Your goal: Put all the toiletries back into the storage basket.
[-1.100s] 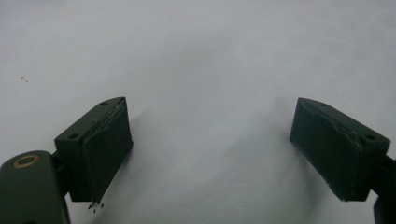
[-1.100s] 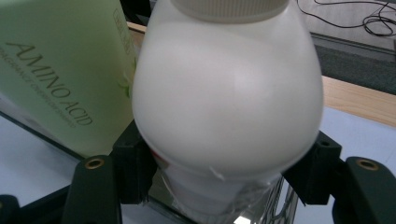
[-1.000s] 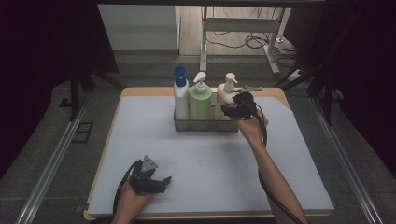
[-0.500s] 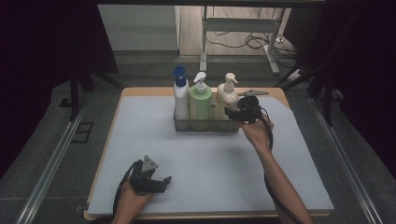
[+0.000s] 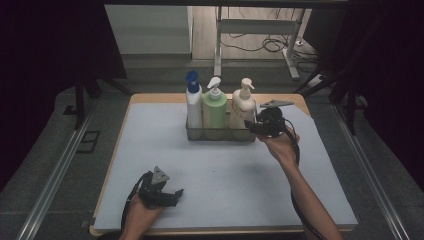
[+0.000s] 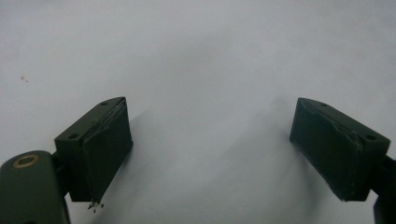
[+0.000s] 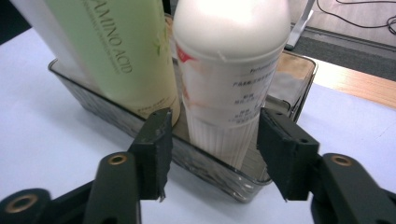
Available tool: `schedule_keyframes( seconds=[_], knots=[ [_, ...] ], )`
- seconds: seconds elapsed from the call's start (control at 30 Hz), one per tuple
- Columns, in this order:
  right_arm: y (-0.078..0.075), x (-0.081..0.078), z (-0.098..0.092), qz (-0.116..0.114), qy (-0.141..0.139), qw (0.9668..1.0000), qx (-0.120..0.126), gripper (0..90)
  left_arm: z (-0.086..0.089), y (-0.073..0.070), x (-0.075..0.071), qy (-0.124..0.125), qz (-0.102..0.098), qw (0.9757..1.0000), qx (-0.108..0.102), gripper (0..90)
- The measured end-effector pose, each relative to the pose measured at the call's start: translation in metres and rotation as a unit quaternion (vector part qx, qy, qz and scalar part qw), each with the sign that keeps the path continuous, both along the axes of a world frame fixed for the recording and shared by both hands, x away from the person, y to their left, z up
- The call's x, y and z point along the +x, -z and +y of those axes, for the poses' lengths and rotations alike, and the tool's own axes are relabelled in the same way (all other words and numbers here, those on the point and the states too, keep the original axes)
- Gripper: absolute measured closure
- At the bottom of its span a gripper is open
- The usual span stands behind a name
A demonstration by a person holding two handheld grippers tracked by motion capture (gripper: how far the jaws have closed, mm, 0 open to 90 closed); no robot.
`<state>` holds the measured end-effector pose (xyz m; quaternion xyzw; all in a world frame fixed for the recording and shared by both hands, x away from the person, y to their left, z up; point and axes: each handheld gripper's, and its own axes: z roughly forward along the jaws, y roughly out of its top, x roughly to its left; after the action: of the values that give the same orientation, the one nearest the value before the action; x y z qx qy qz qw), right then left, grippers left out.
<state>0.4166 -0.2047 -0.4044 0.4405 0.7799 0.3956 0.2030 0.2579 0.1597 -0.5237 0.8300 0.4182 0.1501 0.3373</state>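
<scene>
Right tongs (image 7: pixel 212 149): jaws have just been closing, now half spread, clear of the cream bottle (image 7: pixel 233 84) beyond them.
Cream bottle: rightmost in the clear tray (image 7: pixel 210 168), beside the green bottle (image 7: pixel 121 51).
High view: adds a blue-capped bottle (image 5: pixel 193 102).
Left tongs (image 6: pixel 210 154): spread wide over bare desk (image 6: pixel 196 56).

You are working in lab or test studio, not home. Wooden table (image 5: pixel 150 100) wearing pale mat (image 5: pixel 165 150), standing alone on grey carpet floor (image 5: pixel 45 165). Dark curtains (image 5: pixel 45 45) hanging on both sides, boxing bench in (like recording booth). Metal rail (image 5: pixel 55 172) running along floor at left. Cables (image 5: pixel 260 45) lying loose on floor behind, beside white desk frame (image 5: pixel 250 30). Only household touch: pump bottles (image 5: pixel 215 105) sitting in clear tray (image 5: pixel 220 134).
</scene>
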Motion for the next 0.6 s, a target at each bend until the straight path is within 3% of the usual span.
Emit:
schedule_keyframes(
  seconds=[0.27,0.6],
  knots=[
    [0.002,-0.006,-0.004,-0.001,-0.005,0.9997,-0.024,53.7,0.0,0.0,0.0,0.0,0.0,1.0,0.0,12.2],
    [0.007,0.002,-0.019,0.001,0.02,0.9997,-0.017,74.4,0.0,0.0,0.0,0.0,0.0,1.0,0.0,12.1]
  ],
)
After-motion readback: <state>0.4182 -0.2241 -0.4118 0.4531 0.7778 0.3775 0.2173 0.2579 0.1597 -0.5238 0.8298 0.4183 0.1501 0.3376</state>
